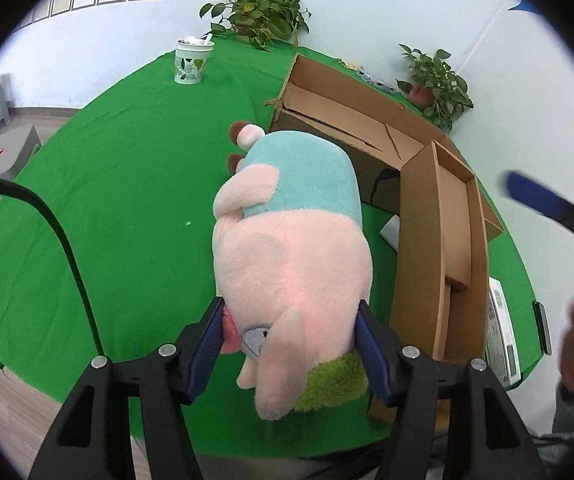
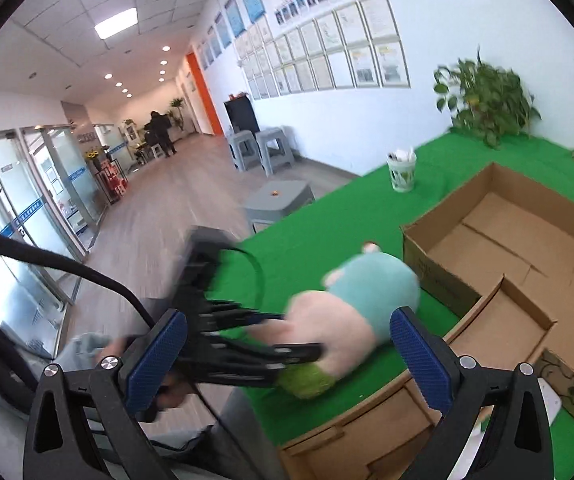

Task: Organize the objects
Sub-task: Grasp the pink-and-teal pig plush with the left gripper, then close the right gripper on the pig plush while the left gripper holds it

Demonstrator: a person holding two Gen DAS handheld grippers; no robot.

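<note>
two tongs in view. left tongs [image 1: 290, 350] straddle the head of a pink plush pig [image 1: 295, 240] with a teal shirt; pads sit at its sides, whether they press cannot be told. pig lies on the green table [image 1: 127, 208], just left of an open cardboard box [image 1: 419, 208]. right tongs [image 2: 289, 360] spread wide, nothing between them.

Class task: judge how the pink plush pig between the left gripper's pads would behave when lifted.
The plush pig looks soft, so it probably squashes between the left gripper pads. Gripped at the head end, its body likely droops. Its fuzzy fabric should resist slipping, and it seems light for its bulk.
</note>
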